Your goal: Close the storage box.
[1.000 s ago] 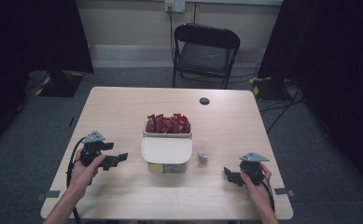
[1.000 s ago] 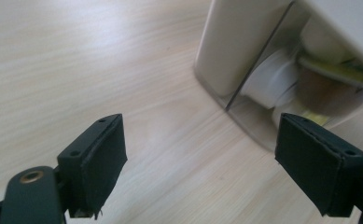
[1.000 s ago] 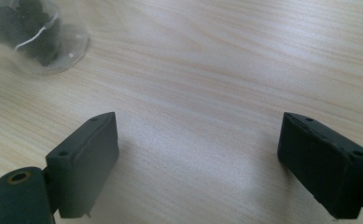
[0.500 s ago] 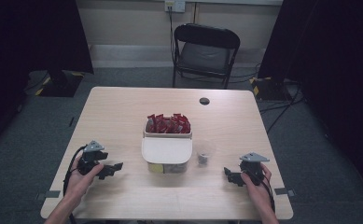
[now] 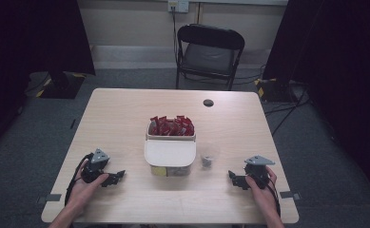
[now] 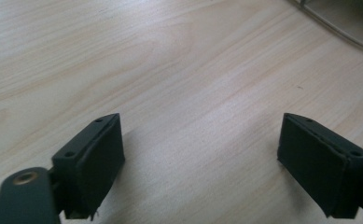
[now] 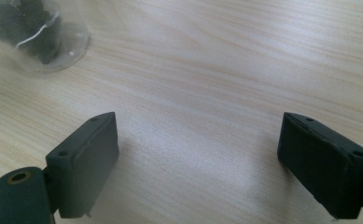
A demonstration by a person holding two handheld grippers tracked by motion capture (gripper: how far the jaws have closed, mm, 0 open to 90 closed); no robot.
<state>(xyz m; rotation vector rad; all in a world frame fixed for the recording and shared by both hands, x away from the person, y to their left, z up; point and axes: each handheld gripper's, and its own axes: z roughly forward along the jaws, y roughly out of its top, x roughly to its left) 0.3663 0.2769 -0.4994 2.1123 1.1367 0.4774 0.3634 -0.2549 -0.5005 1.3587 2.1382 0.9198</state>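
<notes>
Both grippers sit low at the near edge of the pale wooden table (image 5: 125, 118), left gripper (image 5: 117, 176) and right gripper (image 5: 232, 178) each with jaws spread wide, nothing between them. Small clear plastic cup of dark bits (image 5: 207, 158) stands just ahead of the right one. Beyond it, mid-table, is the white plastic bin (image 5: 170, 153), with red packets (image 5: 171, 126) at its far end.

A lab-like recording room: black curtains (image 5: 35, 42), bare wooden table (image 5: 121, 114), folding chair (image 5: 209, 54), taped floor cables (image 5: 287, 102).

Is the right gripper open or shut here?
Open. In the right gripper view, the right gripper has its jaws set wide apart, with bare table between them and nothing held.
</notes>
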